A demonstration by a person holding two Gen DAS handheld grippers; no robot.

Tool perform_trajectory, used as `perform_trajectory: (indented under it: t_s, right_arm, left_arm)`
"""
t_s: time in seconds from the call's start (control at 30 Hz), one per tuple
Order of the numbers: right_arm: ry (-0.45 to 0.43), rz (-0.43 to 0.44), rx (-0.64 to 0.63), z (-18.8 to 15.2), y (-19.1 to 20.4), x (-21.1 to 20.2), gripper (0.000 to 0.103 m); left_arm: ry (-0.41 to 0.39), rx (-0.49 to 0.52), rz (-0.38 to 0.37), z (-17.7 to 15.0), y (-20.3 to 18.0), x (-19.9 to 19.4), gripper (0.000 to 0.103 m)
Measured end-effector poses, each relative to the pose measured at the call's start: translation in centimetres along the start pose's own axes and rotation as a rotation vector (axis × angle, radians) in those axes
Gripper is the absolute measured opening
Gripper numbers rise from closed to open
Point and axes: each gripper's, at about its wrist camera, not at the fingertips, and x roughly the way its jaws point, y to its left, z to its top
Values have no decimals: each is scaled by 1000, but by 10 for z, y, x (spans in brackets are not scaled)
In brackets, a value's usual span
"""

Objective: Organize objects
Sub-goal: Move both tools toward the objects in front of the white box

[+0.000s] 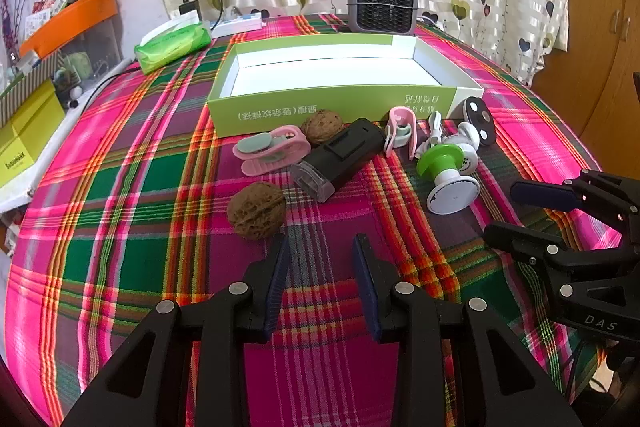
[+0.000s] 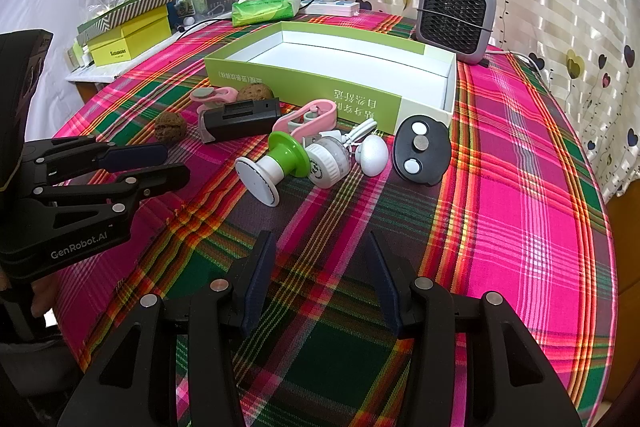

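Both the left gripper [image 1: 320,247] and right gripper [image 2: 318,243] hover with fingers released, grasping nothing; the walnut [image 1: 257,209] lies on the bench just ahead of the left fingers [image 1: 278,281].

An open green box [image 1: 336,107] is seen on the plaid cloth [image 1: 120,227], with two walnuts [image 1: 257,209], two pink clips [image 1: 272,149], a black case [image 1: 340,159] and a green-and-white gadget [image 1: 448,175] scattered before it, nearer than which the left gripper [image 1: 320,247] is held open and empty.
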Motion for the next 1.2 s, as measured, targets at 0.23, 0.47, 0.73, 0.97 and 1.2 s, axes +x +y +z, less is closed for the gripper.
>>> perform_trajectory:
  t_s: [0.23,0.47,0.73,0.97,1.2]
  right_arm:
    - [0,0,0,0,0,0,48]
    - [0,0,1,0,0,0,48]
    - [-1,3,5,1,-2,0,48]
    - [-5,15,7,1,-1,-1,48]
    - [-17,27,3,4,2,-2,48]
  left_arm:
    - [3,1,1,1,0,0,31]
    - [6,-6,-6,-2,1,0,31]
    - [11,-25,-28,-1,4,-6,31]
    - [7,-28,-43,1,6,-8,31]
    - [-2,-42,-43,2,10,-12,31]
